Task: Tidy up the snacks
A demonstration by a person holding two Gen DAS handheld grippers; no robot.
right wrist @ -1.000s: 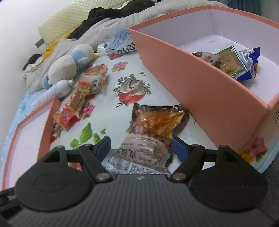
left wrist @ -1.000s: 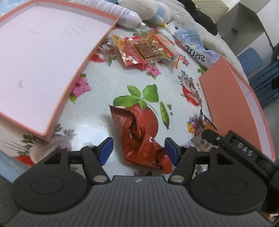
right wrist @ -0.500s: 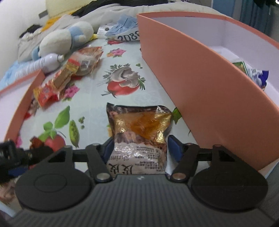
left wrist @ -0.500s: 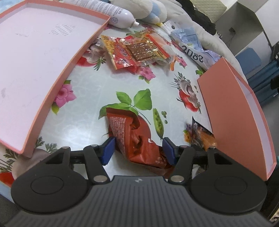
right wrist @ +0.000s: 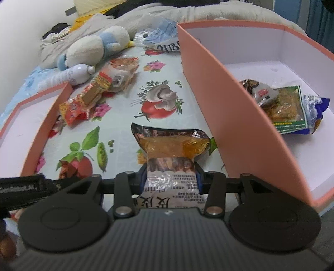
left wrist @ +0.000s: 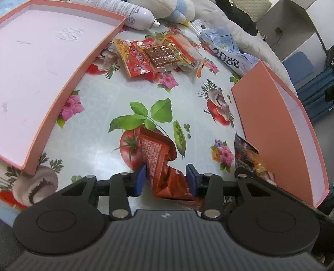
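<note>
My left gripper is shut on a crumpled red snack packet that lies on the flowered tablecloth. My right gripper is shut on a silver and orange snack packet, beside the wall of the deep pink box. That box holds a green and blue snack bag and a smaller packet. A pile of red and orange snack packets lies further back; it also shows in the right wrist view. The right gripper's packet shows at the right in the left wrist view.
A shallow pink box lid lies at the left. A white bottle, a plush toy and a blue bag marked 2088 lie at the back. The deep box wall stands at the right.
Both grippers moved forward over their packets and closed. The left jaws now pinch the red packet, the right jaws pinch the silver and orange packet.
</note>
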